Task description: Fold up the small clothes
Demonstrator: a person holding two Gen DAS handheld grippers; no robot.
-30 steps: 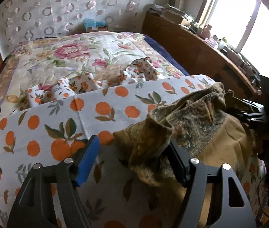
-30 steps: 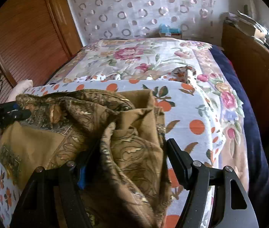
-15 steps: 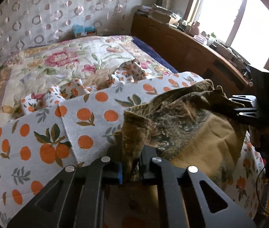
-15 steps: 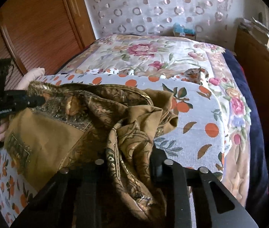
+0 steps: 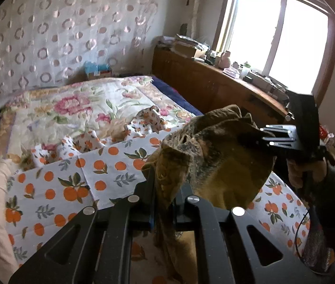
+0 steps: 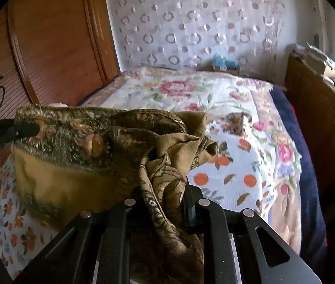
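A brown paisley garment (image 5: 219, 156) hangs bunched between both grippers, above a bed sheet printed with oranges (image 5: 110, 165). In the left wrist view my left gripper (image 5: 165, 184) is shut on a gathered corner of the cloth. My right gripper (image 5: 265, 136) grips the far end, held by a person's hand (image 5: 305, 172). In the right wrist view the right gripper (image 6: 164, 189) has a thick fold of the garment (image 6: 72, 172) pinched between its jaws, which are closing further. The left gripper (image 6: 32, 127) holds the upper left corner there. The cloth's lower edge sags toward the sheet.
A floral quilt (image 5: 72, 108) covers the far half of the bed, with a crumpled orange-print cloth (image 5: 148, 120) on it. A wooden ledge (image 5: 215, 82) with clutter runs along the window side. A wooden wardrobe door (image 6: 49, 47) stands on the other side.
Both grippers went from wide open around the garment to shut on it. They then rose, the left one more, lifting the cloth off the sheet.
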